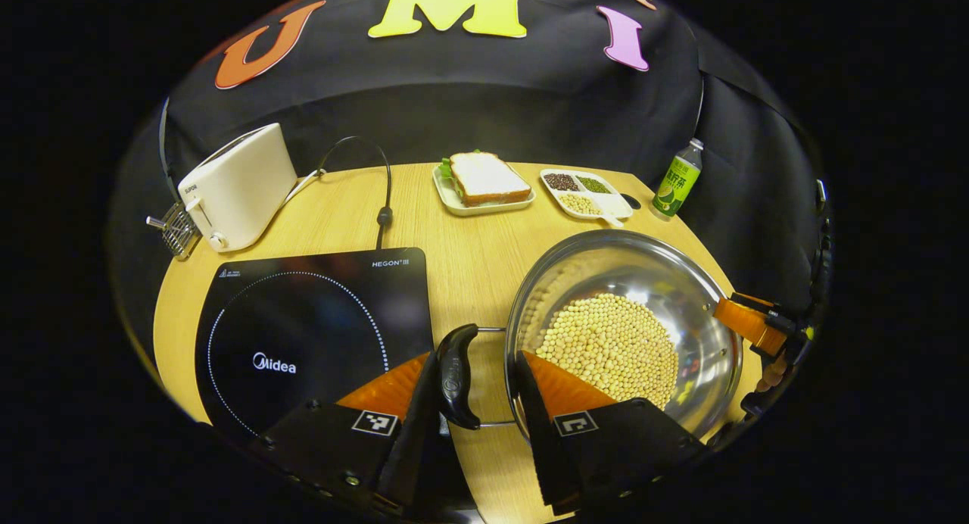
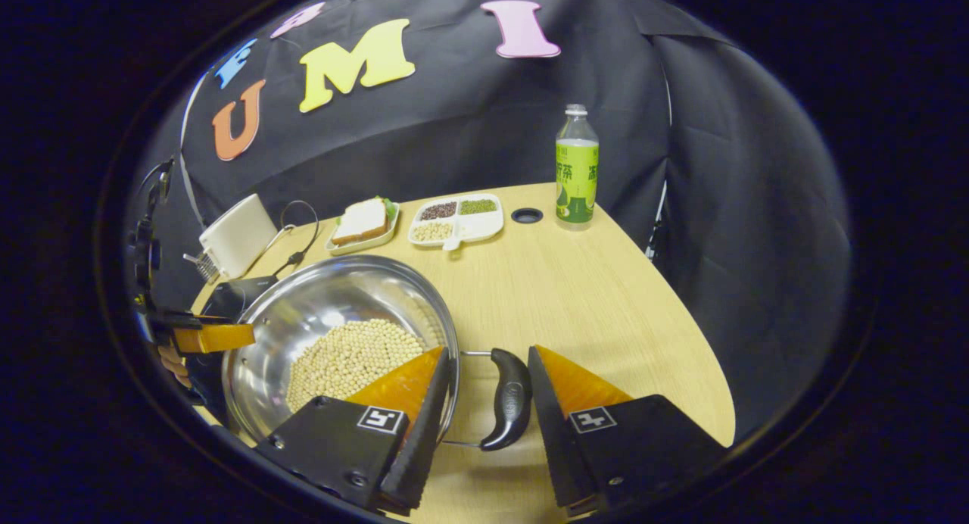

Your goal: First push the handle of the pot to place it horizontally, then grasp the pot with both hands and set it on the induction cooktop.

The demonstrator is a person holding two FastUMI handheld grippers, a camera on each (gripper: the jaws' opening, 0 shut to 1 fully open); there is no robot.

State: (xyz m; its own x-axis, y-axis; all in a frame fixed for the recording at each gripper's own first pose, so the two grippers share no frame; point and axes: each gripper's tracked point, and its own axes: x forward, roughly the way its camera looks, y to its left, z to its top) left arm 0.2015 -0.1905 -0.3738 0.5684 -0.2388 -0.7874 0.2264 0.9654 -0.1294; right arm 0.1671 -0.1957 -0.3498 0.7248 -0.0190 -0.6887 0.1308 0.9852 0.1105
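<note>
Steel pot [image 1: 624,319] of pale beans [image 1: 615,347] on the wooden table [image 1: 469,259], seen from both grippers. In the left gripper view the pot lies at about 4 o'clock, just beside the induction cooktop [image 1: 310,335], which lies at 8 o'clock; its rim appears clear of the glass. Both side handles look turned out level.

Left gripper [image 1: 475,403]: jaws spread, straddling the near handle [image 1: 456,376], with a gap visible on either side. Right gripper [image 2: 484,399]: jaws likewise spread about the opposite handle [image 2: 509,407], not pinching it. Each gripper also appears across the pot in the other's view, at 3 o'clock and 9 o'clock.

Judgement: the step in hand is the two-sided grasp before lifting. To do it well, close each pair of jaws squarely on the middle of its handle, both at once, so the pot does not skid. Lift level and slowly, since the loose beans will shift on any tilt, then carry it toward the cooktop's ring [image 1: 295,342] and lower it centred.

Toaster [image 1: 238,187], sandwich plate [image 1: 484,182], sorting tray [image 1: 587,192] and bottle [image 1: 677,183] stand well apart at 12 o'clock.
</note>
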